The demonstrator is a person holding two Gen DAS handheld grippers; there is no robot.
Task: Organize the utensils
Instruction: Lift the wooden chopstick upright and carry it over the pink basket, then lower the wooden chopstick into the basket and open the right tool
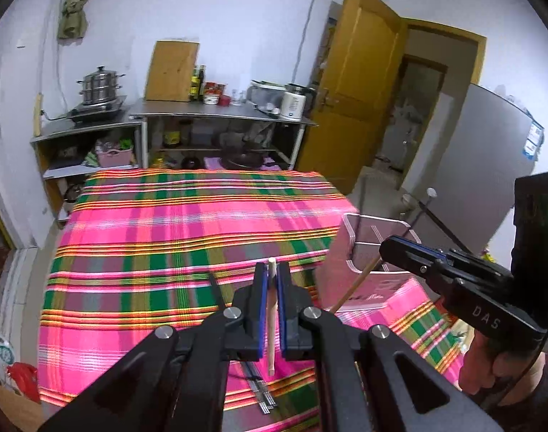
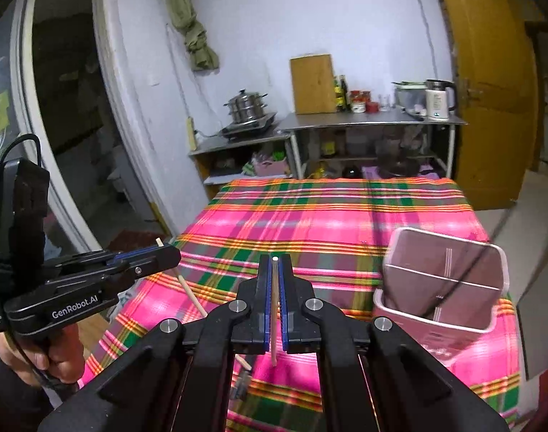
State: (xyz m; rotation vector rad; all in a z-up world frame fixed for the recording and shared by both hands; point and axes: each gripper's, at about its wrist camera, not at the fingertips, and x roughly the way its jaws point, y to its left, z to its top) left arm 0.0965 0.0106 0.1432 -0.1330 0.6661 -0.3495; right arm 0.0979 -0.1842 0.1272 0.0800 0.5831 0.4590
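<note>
Blue-padded black jaws of the left hand-held gripper [image 1: 272, 280] pinch one pale wooden chopstick [image 1: 271, 318], its long axis running along the fingers: blunt end poking just past the tips toward the far wall, other end hanging below the jaws over the plaid-covered surface [image 1: 158, 237]. Right hand-held gripper [image 2: 275, 280], same build, is pressed together on a second wooden chopstick [image 2: 274, 309], likewise aligned with its fingers, round end showing at the tips, tail slanting down toward the cloth. From the left camera this second chopstick slopes from the right gripper's tip down and leftward. Writing: "DAS" on the right gripper body, "GenRobot.AI" on the left gripper body, each gripped by a hand [image 2: 54, 356]. Several metal chopsticks [image 1: 263, 394] lie on the cloth beneath the left gripper. Pink divided utensil holder [image 2: 443, 288] stands upright at the cloth's right side, a dark utensil leaning inside. Beyond: steel shelving with stacked steamer pot [image 1: 99, 86], white kettle [image 2: 437, 100], cutting board, yellow door.
</note>
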